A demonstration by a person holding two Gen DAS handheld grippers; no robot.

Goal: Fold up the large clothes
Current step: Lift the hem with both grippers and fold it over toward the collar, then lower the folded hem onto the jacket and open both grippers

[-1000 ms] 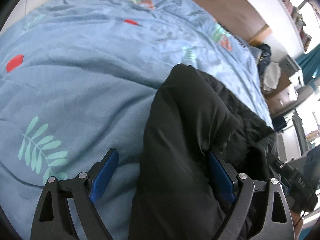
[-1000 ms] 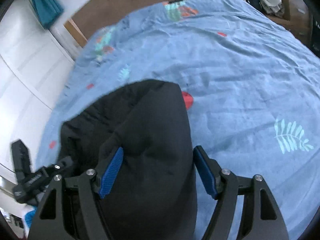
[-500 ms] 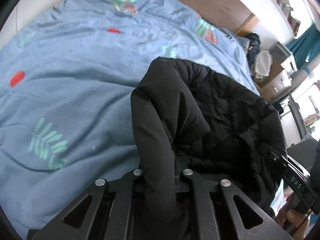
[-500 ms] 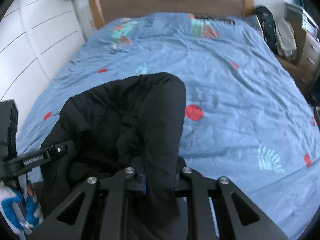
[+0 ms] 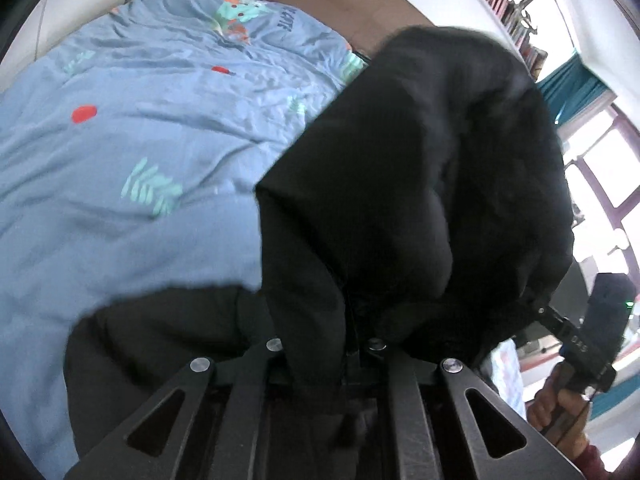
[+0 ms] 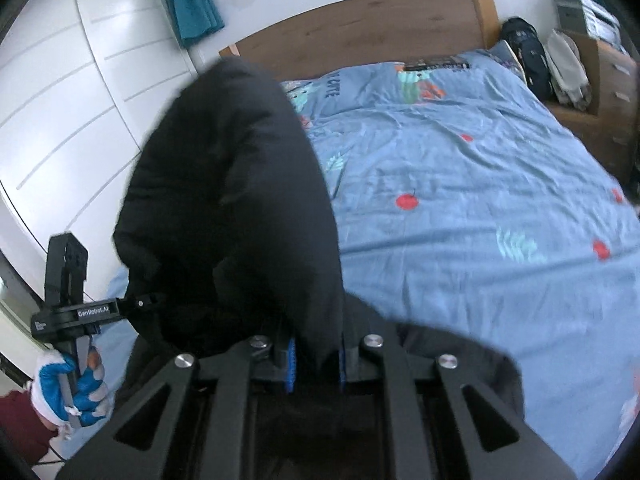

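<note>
A black padded jacket hangs in the air above the foot edge of a bed, held up by two hand-held tools. The left tool is clamped tight on a fold of the jacket's fabric, with cloth bunched between its closed jaws. The right tool is likewise clamped on another fold, its blue pads pressing the cloth from both sides. Each tool shows at the edge of the other's view, so the two grips sit side by side with the jacket slung between them.

The jacket looks soft, puffy and limp: it slumps over the tools and billows rather than keeping any shape. It is probably light for its bulk, and its smooth shell may slide in a thin pinch. A thick fold or a seam, hem or shoulder edge would likely give the surest hold.

The bed is covered by a blue patterned duvet, wrinkled but bare across its middle and toward the wooden headboard, giving broad room to lay the jacket flat. White wardrobe doors stand close beside one long edge; bags sit past the far corner.
</note>
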